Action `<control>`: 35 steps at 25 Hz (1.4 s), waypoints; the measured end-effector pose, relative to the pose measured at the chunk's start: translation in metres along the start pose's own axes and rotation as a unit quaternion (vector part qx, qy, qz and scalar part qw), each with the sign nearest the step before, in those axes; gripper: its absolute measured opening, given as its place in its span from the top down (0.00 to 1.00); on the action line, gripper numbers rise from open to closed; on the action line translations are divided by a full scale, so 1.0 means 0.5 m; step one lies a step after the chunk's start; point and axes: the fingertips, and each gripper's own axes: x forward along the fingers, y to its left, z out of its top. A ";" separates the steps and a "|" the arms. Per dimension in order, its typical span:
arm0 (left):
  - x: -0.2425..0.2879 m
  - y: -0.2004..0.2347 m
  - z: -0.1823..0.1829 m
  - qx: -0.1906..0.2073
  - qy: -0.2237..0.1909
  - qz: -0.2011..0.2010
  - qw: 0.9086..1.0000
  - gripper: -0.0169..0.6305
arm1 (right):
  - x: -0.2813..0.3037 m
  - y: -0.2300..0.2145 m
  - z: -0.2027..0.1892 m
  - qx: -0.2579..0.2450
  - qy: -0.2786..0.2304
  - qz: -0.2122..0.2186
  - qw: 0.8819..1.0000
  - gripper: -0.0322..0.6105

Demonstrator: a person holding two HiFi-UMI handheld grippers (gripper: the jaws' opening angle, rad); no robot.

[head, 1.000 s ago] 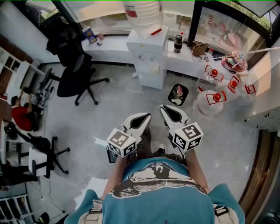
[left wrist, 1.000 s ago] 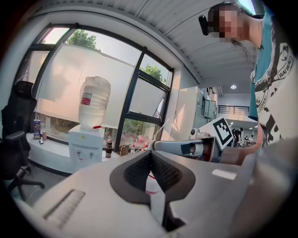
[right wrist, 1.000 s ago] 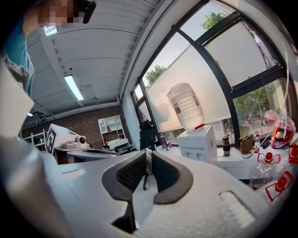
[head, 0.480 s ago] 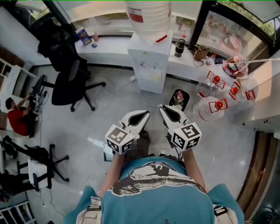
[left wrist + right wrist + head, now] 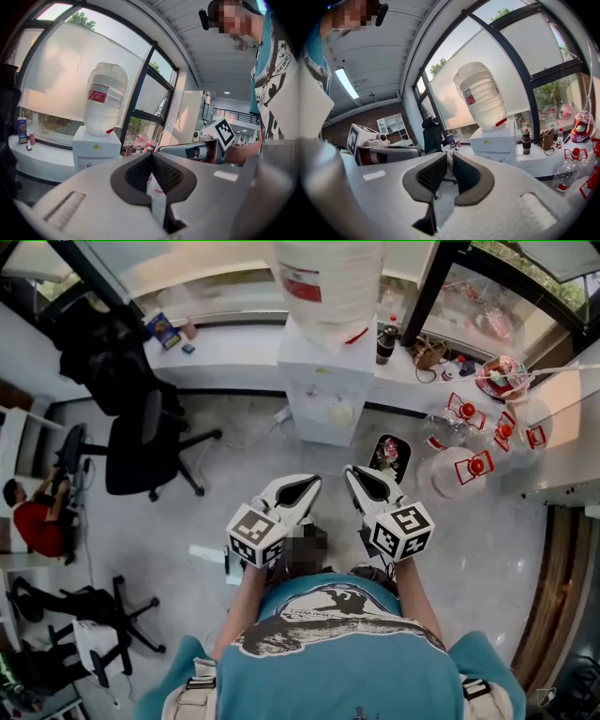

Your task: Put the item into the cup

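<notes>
I cannot pick out a cup or an item to put in it in any view. Both grippers are held side by side in front of the person's chest, above a grey floor. My left gripper (image 5: 317, 481) (image 5: 151, 154) has its jaw tips touching, and nothing is between them. On my right gripper (image 5: 348, 470) (image 5: 450, 154) a narrow gap shows between the dark ribbed pads (image 5: 433, 172), and that gap is empty. Each gripper carries its marker cube (image 5: 258, 538) near the hand.
A white water dispenser (image 5: 323, 381) with a big bottle stands ahead against a white counter (image 5: 230, 343). A black office chair (image 5: 141, 442) is at the left. A black bin (image 5: 386, 454) and several water jugs (image 5: 464, 470) are at the right. A dark flask (image 5: 385, 345) stands on the counter.
The room has slid down and left in the head view, and the dispenser now looks closer. Both grippers keep the same pose and jaw setting.
</notes>
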 end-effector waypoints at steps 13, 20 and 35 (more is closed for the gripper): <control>0.003 0.106 0.003 0.003 0.008 -0.058 0.998 0.95 | 0.082 -0.003 0.000 0.010 -0.008 -0.060 0.998 0.89; 0.022 0.095 -0.015 -0.008 0.024 -0.089 0.996 0.95 | 0.062 -0.017 -0.012 0.024 -0.007 -0.093 0.995 0.89; 0.078 0.154 -0.044 -0.023 0.038 -0.079 0.996 0.95 | 0.137 -0.112 -0.071 0.045 0.027 -0.086 0.995 0.89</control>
